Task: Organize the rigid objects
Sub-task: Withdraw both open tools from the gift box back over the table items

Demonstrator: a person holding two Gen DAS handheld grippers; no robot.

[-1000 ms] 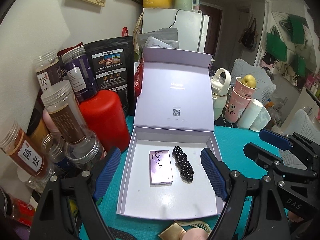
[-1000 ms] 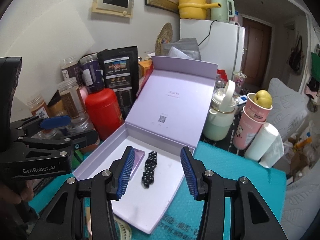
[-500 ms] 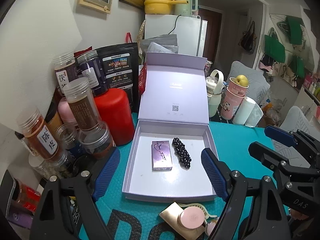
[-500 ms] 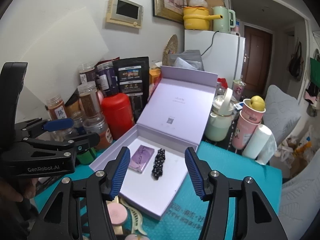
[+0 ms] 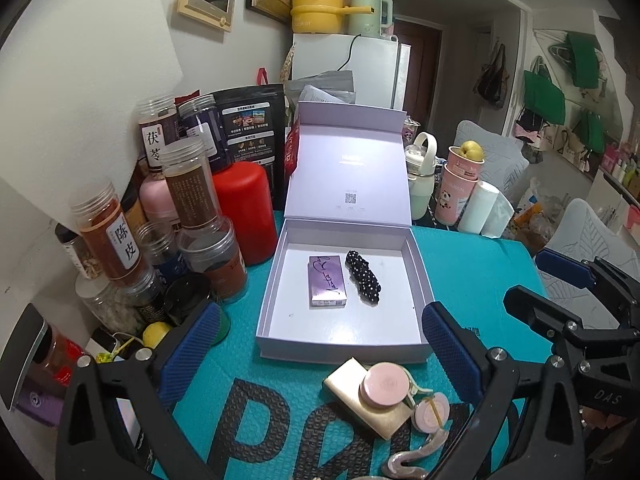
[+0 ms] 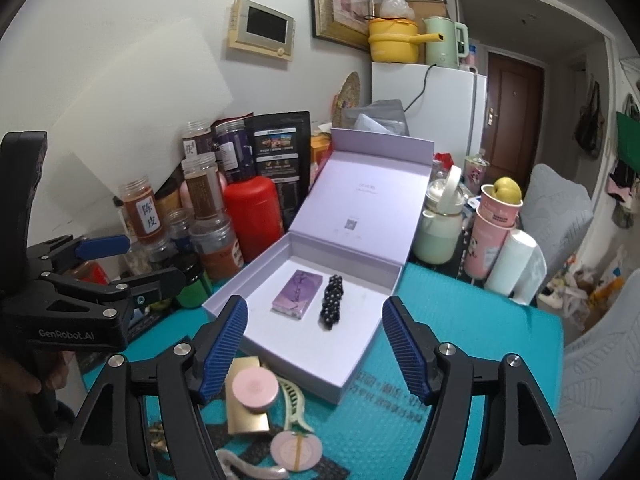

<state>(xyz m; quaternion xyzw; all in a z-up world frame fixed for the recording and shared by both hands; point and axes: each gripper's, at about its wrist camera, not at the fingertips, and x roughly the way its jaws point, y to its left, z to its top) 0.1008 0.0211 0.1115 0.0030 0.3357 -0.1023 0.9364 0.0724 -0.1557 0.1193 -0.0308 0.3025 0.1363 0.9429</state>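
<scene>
Nearest the cameras, the left gripper (image 5: pixel 320 344) and right gripper (image 6: pixel 316 344) hang spread wide, grasping nothing. Just beyond lie a gold rectangular case (image 5: pixel 366 398) topped by a round pink compact (image 5: pixel 383 385). Farther back, the open lilac cardboard box (image 5: pixel 340 350) holds a purple rectangular packet (image 5: pixel 327 281) beside a black beaded hair clip (image 5: pixel 362 276).

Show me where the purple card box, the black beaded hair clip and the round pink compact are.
purple card box (image 5: pixel 327 282): left wrist view, top face.
black beaded hair clip (image 5: pixel 362 277): left wrist view, its middle.
round pink compact (image 6: pixel 255 390): right wrist view, lid centre.
</scene>
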